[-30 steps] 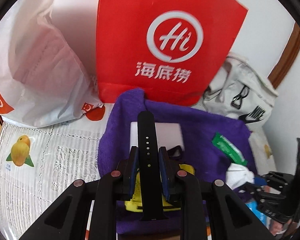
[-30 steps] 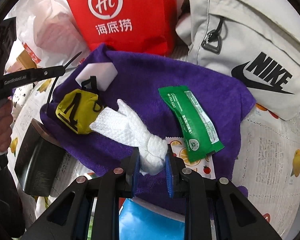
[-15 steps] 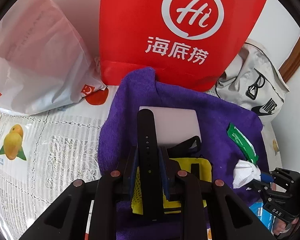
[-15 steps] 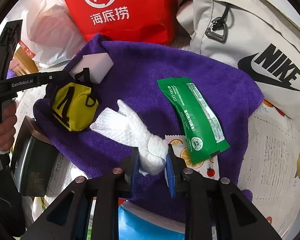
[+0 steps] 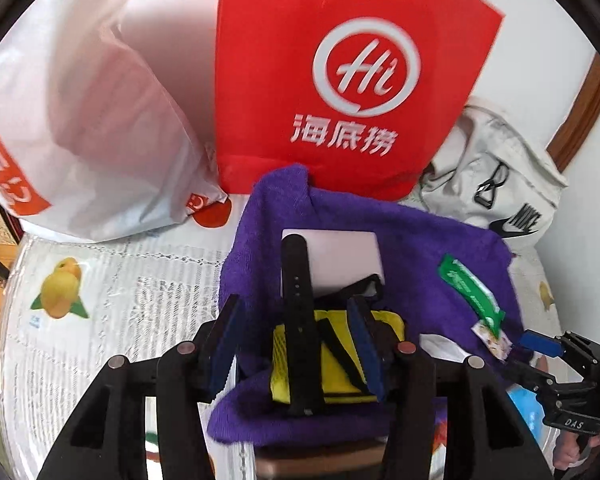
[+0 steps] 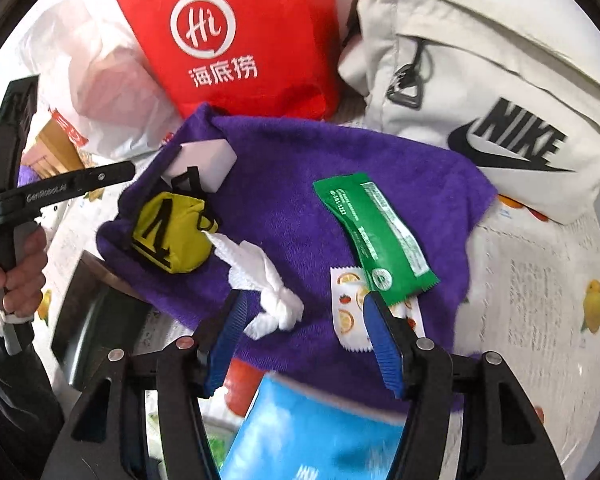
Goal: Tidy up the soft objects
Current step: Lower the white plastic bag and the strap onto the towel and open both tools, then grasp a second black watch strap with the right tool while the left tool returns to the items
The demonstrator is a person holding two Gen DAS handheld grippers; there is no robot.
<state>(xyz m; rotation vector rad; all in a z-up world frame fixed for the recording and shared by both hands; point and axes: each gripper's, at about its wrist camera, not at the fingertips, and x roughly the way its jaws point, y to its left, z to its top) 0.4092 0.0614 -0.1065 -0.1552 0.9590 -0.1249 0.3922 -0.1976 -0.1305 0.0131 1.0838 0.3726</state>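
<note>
The left gripper (image 5: 296, 320) is opening; its pads stand clear of the black strap (image 5: 298, 320) lying across the yellow pouch (image 6: 172, 236) on the purple towel (image 6: 340, 168). The right gripper (image 6: 304, 320) is opening too, and the knotted white cloth (image 6: 268, 288) between its pads looks let go, resting on the towel.

Each view looks forward and steeply down along its own claw, close over the crumpled purple terry towel (image 5: 440, 248) (image 6: 300, 184) on the tabletop. The left view faces the upright red paper bag (image 5: 340, 80) (image 6: 244, 36) head-on; the right view stands rightward, nearer the off-white fabric backpack (image 6: 480, 80) (image 5: 496, 176). Both share towel, bag and backpack
</note>
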